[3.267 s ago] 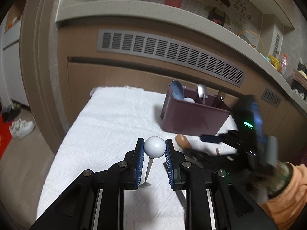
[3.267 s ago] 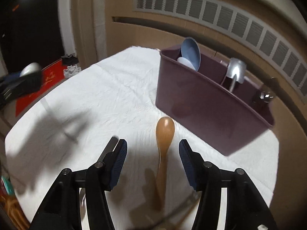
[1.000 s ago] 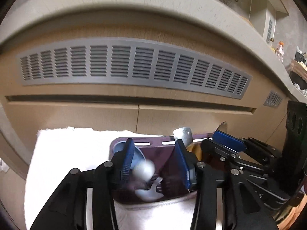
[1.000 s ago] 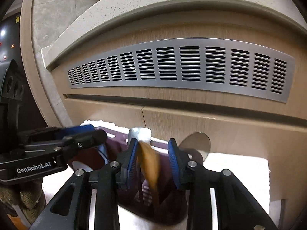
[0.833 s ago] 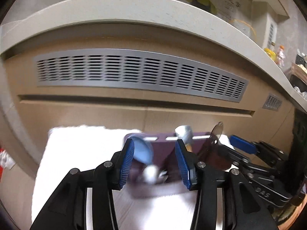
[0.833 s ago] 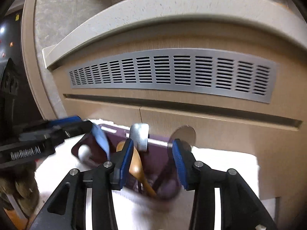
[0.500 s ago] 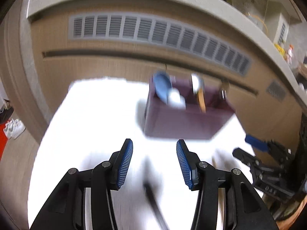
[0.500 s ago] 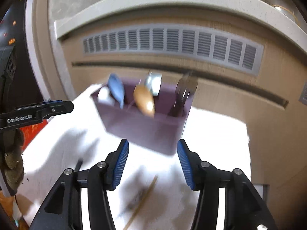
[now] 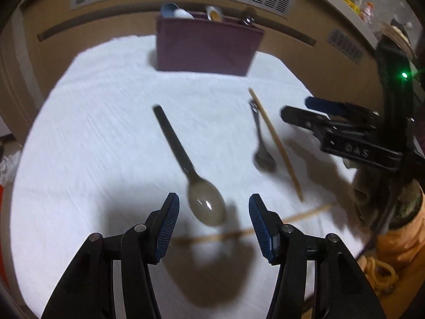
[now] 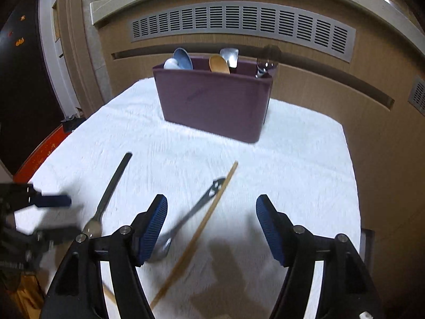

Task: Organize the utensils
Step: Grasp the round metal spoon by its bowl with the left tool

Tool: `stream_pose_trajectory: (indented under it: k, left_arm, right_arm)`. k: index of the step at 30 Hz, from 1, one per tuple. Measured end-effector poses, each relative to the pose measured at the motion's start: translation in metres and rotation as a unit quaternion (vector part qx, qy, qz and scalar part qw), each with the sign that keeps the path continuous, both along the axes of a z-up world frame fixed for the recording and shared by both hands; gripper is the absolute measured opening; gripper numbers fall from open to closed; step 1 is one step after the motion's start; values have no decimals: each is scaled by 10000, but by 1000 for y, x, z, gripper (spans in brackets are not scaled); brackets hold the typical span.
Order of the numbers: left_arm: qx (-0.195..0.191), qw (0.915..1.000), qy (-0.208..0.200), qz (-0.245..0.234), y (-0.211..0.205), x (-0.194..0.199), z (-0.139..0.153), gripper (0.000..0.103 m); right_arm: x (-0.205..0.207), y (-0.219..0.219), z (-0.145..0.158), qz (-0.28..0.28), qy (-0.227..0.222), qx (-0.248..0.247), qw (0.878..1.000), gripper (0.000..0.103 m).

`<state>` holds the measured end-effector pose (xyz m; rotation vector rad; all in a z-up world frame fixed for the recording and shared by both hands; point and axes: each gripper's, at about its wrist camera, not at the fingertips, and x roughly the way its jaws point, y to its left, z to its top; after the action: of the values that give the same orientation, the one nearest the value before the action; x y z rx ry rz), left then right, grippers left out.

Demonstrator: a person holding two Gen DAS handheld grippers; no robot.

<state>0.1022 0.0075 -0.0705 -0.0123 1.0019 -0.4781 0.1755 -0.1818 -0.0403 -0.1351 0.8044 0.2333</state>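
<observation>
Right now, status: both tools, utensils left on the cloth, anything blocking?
Left tool and right tool empty, jaws opening. Large spoon, small spoon, two chopsticks loose on white cloth. Maroon caddy part-filled. Nothing blocking.

Left black two-finger gripper (image 9: 212, 222): blue ribbed pads, silver screw heads on the linkage arms. Right black two-finger gripper (image 10: 211, 224): same build; in left view at 3 o'clock, white lettering, green LED. Orange sleeve (image 9: 398, 239) with patterned cuff at 4 o'clock.
</observation>
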Motion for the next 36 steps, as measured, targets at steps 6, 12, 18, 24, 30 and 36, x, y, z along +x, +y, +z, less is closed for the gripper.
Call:
stream_pose_trajectory:
  k: [6, 12, 18, 24, 30, 36]
  left_arm:
    - [67, 9999, -80, 87, -9, -12, -5, 55]
    - [852, 9955, -289, 296, -28, -8, -24, 53]
    - [960, 9935, -587, 181, -35, -12, -21, 26]
    - [631, 9898, -1222, 369, -15, -16, 17, 7]
    - [314, 9949, -812, 517, 7, -3, 16, 10]
    - [137, 9984, -555, 15, -12, -9, -3, 44]
  right_arm:
    - [-12, -7, -10, -52, 59, -44, 10000, 67]
    - [-21, -15, -17, -145, 146, -24, 9998, 67]
    - [-25, -19, -18, -185, 179, 36, 9997, 67]
    - [-30, -14, -15, -107, 146, 24, 9998, 67]
    - [-30, -6, -18, 9, 223, 11, 9997, 68]
    - [-30, 24, -16, 643, 282, -128, 9974, 68]
